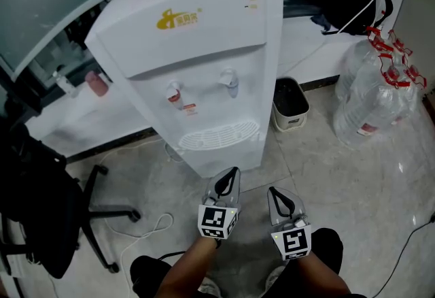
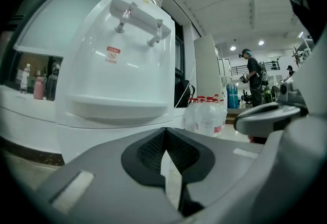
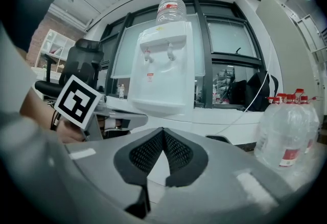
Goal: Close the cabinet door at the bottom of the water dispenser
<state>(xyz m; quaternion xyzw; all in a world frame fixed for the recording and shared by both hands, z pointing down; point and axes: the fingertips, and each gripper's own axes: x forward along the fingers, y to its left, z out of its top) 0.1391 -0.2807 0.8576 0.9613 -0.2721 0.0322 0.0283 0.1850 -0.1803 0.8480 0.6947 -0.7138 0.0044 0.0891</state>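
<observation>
Water dispenser [image 1: 204, 65] stands at twelve o'clock, its bottom cabinet door hidden. Left gripper [image 1: 233, 177] and right gripper [image 1: 275, 196] hover before it, fingers closed, empty. Approach step, likely; next, a low push on that door.

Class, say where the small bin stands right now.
In the head view the small bin stands on the floor just right of the water dispenser, with the big water bottles further right.
</observation>
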